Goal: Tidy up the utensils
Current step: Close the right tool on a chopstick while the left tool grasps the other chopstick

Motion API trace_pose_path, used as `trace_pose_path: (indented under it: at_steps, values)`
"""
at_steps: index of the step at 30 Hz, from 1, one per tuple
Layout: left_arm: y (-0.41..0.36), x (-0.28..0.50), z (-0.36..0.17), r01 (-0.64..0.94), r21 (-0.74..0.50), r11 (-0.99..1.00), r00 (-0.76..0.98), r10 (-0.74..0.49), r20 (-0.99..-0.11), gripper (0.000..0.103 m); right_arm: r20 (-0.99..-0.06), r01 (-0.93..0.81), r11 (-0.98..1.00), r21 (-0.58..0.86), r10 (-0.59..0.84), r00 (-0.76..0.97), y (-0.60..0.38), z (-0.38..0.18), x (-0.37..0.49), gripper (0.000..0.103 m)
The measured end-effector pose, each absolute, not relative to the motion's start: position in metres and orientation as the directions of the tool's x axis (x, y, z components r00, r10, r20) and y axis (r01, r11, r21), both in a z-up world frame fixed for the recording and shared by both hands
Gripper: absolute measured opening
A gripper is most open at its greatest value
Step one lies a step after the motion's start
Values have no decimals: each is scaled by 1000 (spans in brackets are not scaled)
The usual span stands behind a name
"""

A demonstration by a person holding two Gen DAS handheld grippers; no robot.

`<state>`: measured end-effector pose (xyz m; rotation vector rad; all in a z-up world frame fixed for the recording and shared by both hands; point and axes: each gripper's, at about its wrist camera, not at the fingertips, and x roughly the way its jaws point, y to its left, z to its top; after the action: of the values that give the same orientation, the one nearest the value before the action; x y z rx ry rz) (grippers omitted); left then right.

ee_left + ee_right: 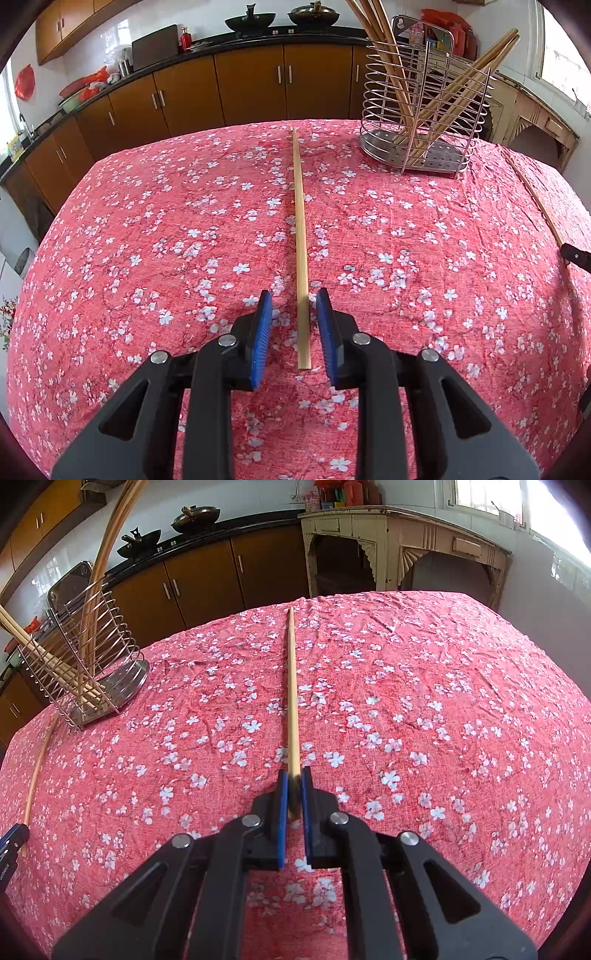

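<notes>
left gripper (pixel 294 306): jaws apart, pads clear of the chopstick (pixel 300 236) that lay flat between them on the red floral tablecloth (pixel 147 240) | right gripper (pixel 294 788): clenched on second chopstick (pixel 293 701), gripped at its near end | wire holder (pixel 424 110): upright at table's far side, holding more chopsticks

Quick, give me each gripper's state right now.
Left gripper: open, its pads either side of a chopstick lying on the tablecloth, not pressing it.
Right gripper: shut on another chopstick.
</notes>
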<state>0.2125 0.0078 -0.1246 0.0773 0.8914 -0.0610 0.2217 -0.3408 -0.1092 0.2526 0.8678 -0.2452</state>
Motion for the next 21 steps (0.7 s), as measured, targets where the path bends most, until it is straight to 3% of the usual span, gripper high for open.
trace_pose_path:
  at_steps: [9, 11, 21]
  values:
    - [3, 200, -125, 118, 65, 991, 627, -23, -778, 23, -777, 307, 946, 101, -118, 619, -337, -109, 219, 8]
    - [4, 200, -125, 117, 59, 991, 627, -28, -779, 7, -776, 306, 945, 113, -108, 622, -338, -109, 218, 8]
    - [11, 176, -110, 147, 74, 986, 680, -46, -732, 7, -697, 295, 951, 92, -150, 701, -341, -85, 189, 8]
